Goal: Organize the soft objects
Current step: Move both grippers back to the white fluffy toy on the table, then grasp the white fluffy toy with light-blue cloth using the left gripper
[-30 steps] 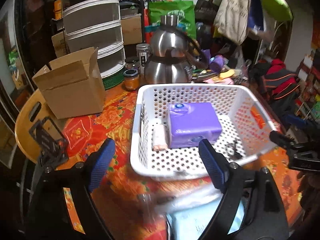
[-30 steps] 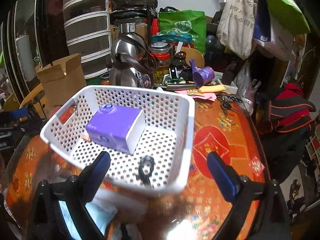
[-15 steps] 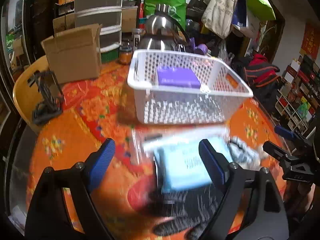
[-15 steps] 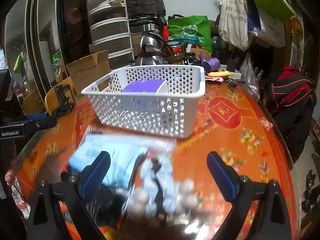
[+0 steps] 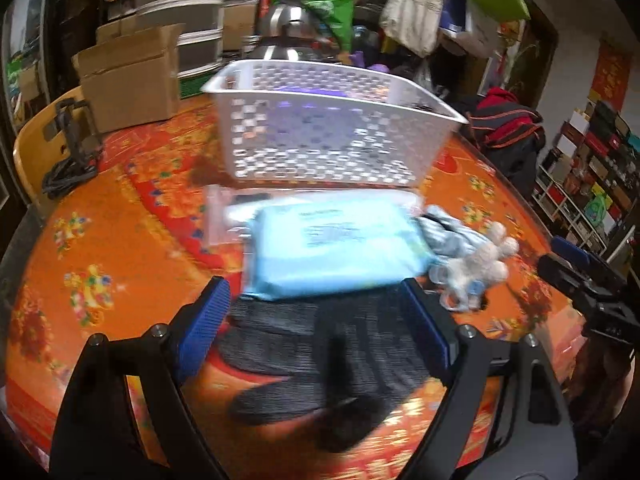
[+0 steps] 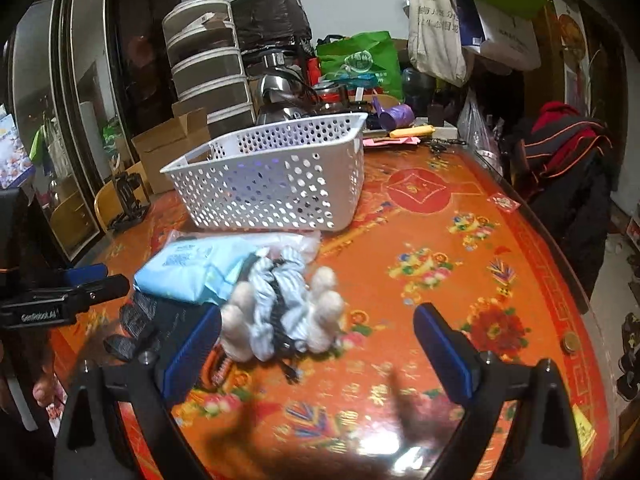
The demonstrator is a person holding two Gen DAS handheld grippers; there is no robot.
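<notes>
A white perforated basket (image 5: 332, 120) (image 6: 280, 184) stands on the orange table with a purple tissue pack (image 5: 304, 92) showing through its holes. In front of it lie a light blue soft pack (image 5: 332, 248) (image 6: 188, 268), black knit gloves (image 5: 320, 356) (image 6: 148, 324) and a blue-striped white plush piece (image 5: 472, 256) (image 6: 284, 308). My left gripper (image 5: 316, 312) hangs open over the gloves, just short of the blue pack. My right gripper (image 6: 318, 340) is open too. The plush lies by its left finger, and nothing is pressed between the pads.
A clear plastic bag (image 5: 224, 216) lies under the blue pack. A cardboard box (image 5: 128, 76), a steel kettle (image 5: 288, 36) and stacked drawers (image 6: 208, 64) crowd the far side. A chair with black cables (image 5: 68, 156) is at left, and dark clothing (image 6: 568, 148) at right.
Both grippers drew back from above the basket and sank toward the table. The basket now stands farther off, and the blue pack, gloves and plush have come in under the fingers.
</notes>
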